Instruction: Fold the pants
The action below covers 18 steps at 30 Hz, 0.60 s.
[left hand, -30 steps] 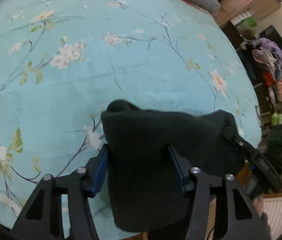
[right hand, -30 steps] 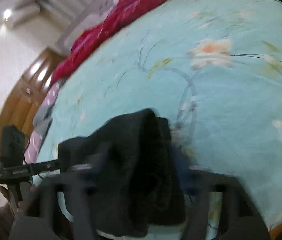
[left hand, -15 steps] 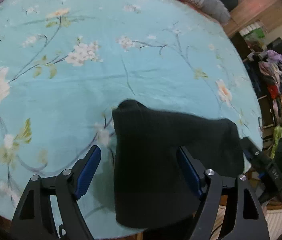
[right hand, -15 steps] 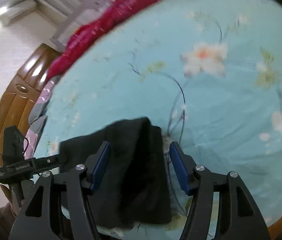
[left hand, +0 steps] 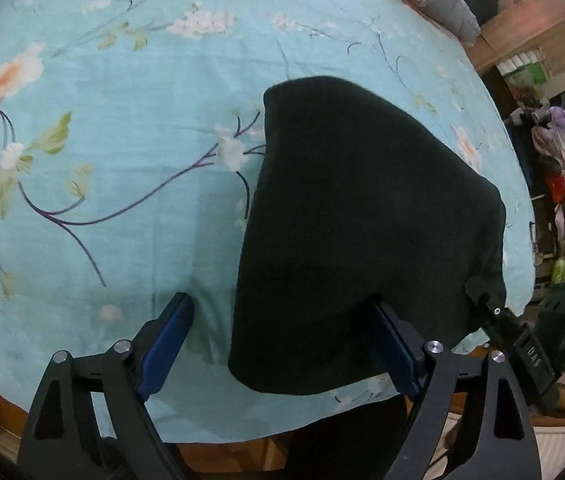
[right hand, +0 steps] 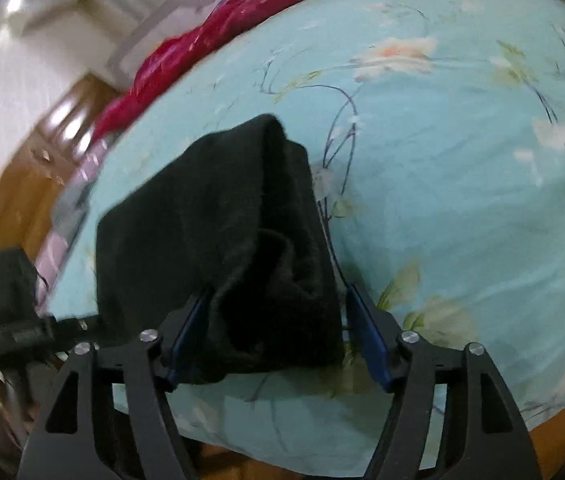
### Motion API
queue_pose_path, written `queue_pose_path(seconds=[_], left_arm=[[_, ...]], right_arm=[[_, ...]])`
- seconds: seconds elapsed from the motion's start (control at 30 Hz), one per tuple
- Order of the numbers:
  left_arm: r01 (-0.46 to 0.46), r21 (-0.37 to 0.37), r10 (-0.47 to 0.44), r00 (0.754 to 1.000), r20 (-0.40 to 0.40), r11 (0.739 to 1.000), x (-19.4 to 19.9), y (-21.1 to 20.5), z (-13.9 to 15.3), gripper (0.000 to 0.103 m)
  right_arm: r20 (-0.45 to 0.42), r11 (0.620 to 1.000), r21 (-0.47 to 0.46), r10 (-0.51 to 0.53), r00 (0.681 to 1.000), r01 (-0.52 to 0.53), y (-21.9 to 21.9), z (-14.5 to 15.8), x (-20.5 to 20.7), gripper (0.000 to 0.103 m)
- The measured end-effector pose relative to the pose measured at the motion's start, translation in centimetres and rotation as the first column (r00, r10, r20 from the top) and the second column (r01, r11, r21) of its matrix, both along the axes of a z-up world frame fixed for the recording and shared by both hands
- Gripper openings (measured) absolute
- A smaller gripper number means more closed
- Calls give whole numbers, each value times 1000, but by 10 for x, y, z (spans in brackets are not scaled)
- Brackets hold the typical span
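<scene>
1. Left gripper [left hand: 282, 336]: jaws wide apart, just been opening; blue left pad [left hand: 166, 348] well clear of the cloth, over bare sheet; right pad [left hand: 396, 354] at the cloth's lower right edge, pressing nothing.
2. Pants [left hand: 358, 232]: dark, folded into a thick bundle, lying flat on the sheet [left hand: 122, 80] near its front edge; near end between the left jaws, not clamped.
3. Right gripper [right hand: 276, 338]: jaws apart, just been opening; left pad [right hand: 188, 334] against or just beside the bundle's folded end, contact unclear; right pad [right hand: 366, 340] just clear of it.
4. Pants [right hand: 218, 224] from the right wrist: layered open end toward the camera, resting on the sheet [right hand: 462, 200], between the jaws, not squeezed.
5. Beyond the sheet's far edge: red bedding [right hand: 186, 52].
</scene>
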<state>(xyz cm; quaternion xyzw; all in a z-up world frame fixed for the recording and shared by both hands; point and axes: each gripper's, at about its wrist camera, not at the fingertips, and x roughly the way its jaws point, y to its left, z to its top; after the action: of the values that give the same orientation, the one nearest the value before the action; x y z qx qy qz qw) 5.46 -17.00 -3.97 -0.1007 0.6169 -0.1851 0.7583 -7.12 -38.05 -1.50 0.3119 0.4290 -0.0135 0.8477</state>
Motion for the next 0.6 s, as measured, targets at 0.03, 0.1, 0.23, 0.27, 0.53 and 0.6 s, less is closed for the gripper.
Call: queue_pose_path(seconds=[0.03,0.1,0.23,0.27,0.53,0.6], left_arm=[[0,8,0,1000,11,1000,-3,0,2,88],[-2,21,1,1000,21,1000,-7,2,8,88],[-30,34,27,997,72,999,-10,6,24,88],[-37,35,34,996,88,999,-11,9,28,88],[-75,91,57,980,192,993,-13,18,54,88],[-73,106,51,979,198,992,-12,14,55,88]], right_arm=[[-3,1000,0,0,1000,0,0,1,1,71],[-26,1000,-18,8,1000,-8,2,5,3,72],[-14,999,-40,-10,1000,9,-1,21,0,72],[-8,999,-47,-19,1000,18,-2,24,-1,72],[3,992,-40,-118,993,118,-29,39,-13,75],[13,990,-42,-136,991,137,-33,44,-15,76]])
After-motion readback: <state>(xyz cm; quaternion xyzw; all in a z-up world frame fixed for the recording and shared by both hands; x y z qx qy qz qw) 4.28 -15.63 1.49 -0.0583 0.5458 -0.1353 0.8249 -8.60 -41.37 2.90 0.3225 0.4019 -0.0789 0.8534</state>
